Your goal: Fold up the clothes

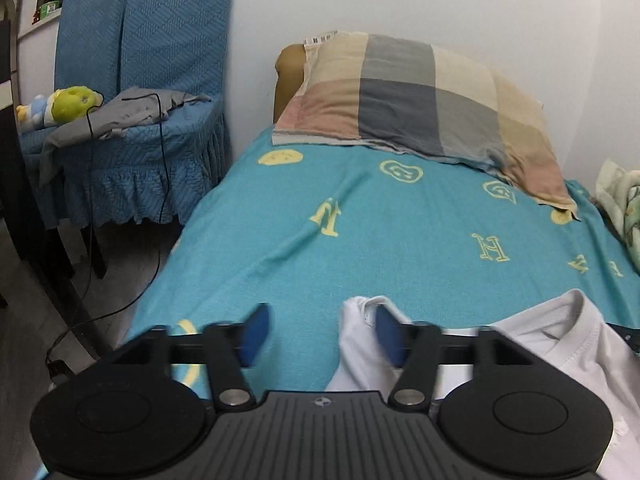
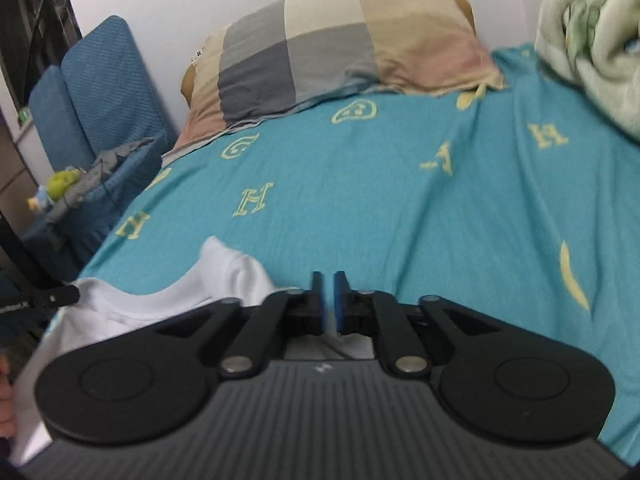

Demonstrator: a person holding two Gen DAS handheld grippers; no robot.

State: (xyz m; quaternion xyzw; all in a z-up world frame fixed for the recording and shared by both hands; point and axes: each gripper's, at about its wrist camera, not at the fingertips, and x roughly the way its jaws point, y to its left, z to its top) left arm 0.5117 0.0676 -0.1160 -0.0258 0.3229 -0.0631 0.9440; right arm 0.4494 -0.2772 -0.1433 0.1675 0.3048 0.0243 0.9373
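White shirt (image 1: 568,344) lies collar-up on the bed (image 1: 360,232), near the edge, spread for folding. Left tool (image 1: 320,334) gapes wide astride its shoulder; right tool (image 2: 327,304) is nearly clenched, whether gripping cloth I cannot tell.

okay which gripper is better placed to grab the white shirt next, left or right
Left. The left gripper is open with one finger already in a fold of the white shirt; the right gripper is nearly shut beside it.

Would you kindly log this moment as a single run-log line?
left gripper: open beside white cotton T-shirt | right gripper: nearly shut, grasp unclear | shirt on teal letter-print bedsheet | fold: not started
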